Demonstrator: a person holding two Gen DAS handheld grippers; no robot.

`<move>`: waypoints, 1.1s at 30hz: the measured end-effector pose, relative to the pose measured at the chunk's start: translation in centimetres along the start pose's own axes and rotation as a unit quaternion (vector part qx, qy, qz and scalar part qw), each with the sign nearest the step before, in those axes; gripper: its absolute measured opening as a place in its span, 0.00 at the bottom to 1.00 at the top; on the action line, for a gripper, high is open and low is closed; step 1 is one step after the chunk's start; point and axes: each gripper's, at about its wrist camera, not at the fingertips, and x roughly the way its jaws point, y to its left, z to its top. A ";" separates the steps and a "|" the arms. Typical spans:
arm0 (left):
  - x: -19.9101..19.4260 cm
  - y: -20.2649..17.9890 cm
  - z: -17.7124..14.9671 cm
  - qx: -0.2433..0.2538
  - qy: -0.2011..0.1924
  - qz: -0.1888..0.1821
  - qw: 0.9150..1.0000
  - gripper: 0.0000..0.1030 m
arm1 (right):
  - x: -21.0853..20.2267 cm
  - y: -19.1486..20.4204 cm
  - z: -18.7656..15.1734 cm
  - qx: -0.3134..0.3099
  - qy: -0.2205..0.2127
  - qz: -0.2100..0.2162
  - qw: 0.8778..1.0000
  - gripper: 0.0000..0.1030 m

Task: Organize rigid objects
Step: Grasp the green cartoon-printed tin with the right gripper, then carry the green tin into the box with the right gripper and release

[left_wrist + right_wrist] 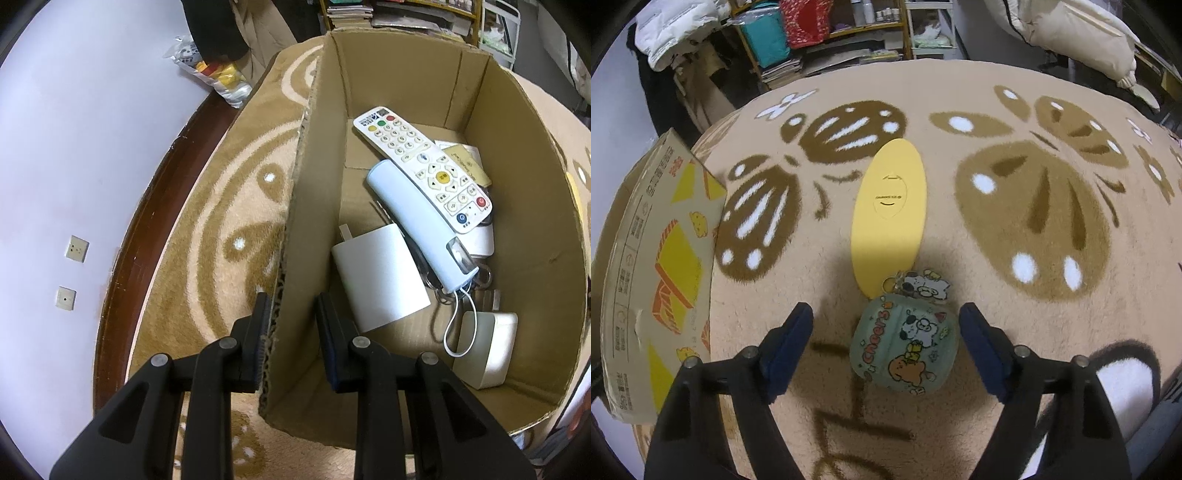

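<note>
In the left wrist view, my left gripper [291, 314] straddles the near left wall of an open cardboard box [314, 155]; one pad touches the wall's outer face, the other stands apart inside. The box holds a white remote [424, 166], a pale blue stick-shaped device [417, 225], a white charger block [380, 273], a cream case [487, 347] and keys. In the right wrist view, my right gripper [886, 332] is open around a green cartoon earbud case [905, 350] with a charm [925, 284] on the rug. A yellow oval object [888, 214] lies just beyond it.
The box [661, 266] stands at the left of the beige butterfly-patterned rug [1034, 206]. A white wall with sockets [70, 269] and a dark wooden floor strip [147, 206] lie left of the box. Cluttered shelves [827, 40] and bedding [1067, 33] stand beyond the rug.
</note>
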 end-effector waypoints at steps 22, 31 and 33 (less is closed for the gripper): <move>-0.3 0.2 -0.4 -0.003 -0.012 0.000 1.000 0.24 | -0.4 0.8 -0.1 -0.023 -0.018 -0.007 1.000 0.62; -0.3 0.2 -0.6 -0.003 -0.015 0.001 1.000 0.24 | -2.5 3.4 0.5 -0.055 -0.057 0.015 0.997 0.62; -0.3 0.2 -0.6 -0.003 -0.014 0.001 1.000 0.24 | -3.3 4.0 0.7 -0.056 -0.062 0.026 0.996 0.62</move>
